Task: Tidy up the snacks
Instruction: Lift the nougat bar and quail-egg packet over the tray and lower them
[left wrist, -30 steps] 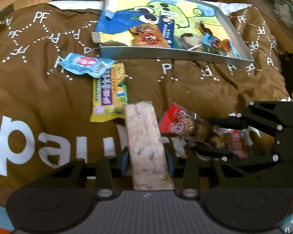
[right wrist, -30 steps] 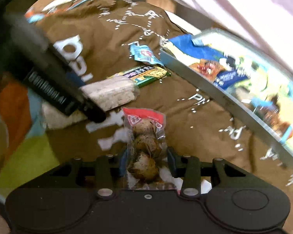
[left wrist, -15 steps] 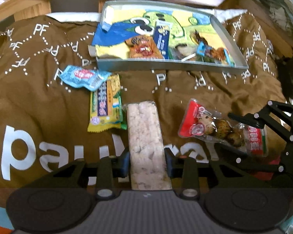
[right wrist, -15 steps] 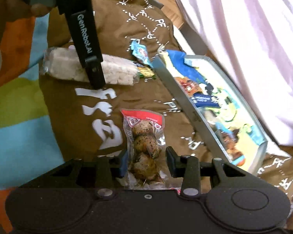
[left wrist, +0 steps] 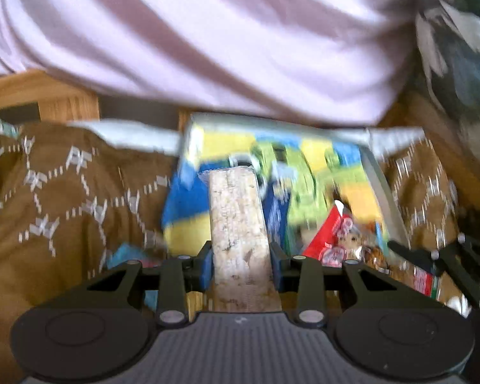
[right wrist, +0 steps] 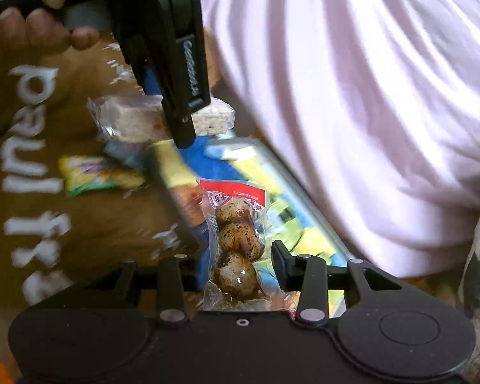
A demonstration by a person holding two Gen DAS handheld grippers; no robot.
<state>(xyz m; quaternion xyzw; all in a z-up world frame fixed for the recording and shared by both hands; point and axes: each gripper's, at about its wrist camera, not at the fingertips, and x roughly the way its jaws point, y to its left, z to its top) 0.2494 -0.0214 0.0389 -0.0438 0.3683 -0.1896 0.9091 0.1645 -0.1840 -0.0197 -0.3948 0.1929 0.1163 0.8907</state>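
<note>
On the brown blanket (right wrist: pixel 89 224) I could read big white letters, "paul" and then what looked like "fr" (the rest ran out of view), and the left wrist view showed small repeated "PF" marks stitched in white across it. The black finger of the left gripper (right wrist: pixel 182 128) carried white lettering too blurred for me to read. The red-topped egg packet (right wrist: pixel 236 240) had a round label, but I could not make out its characters.

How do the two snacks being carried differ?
The rice bar is a pale, flat block; the egg pack is a clear pouch with a red top, holding brown speckled eggs. The bar fills the left gripper's jaws; the pack sits in the right gripper's wider gap. Both are over the tray.
</note>
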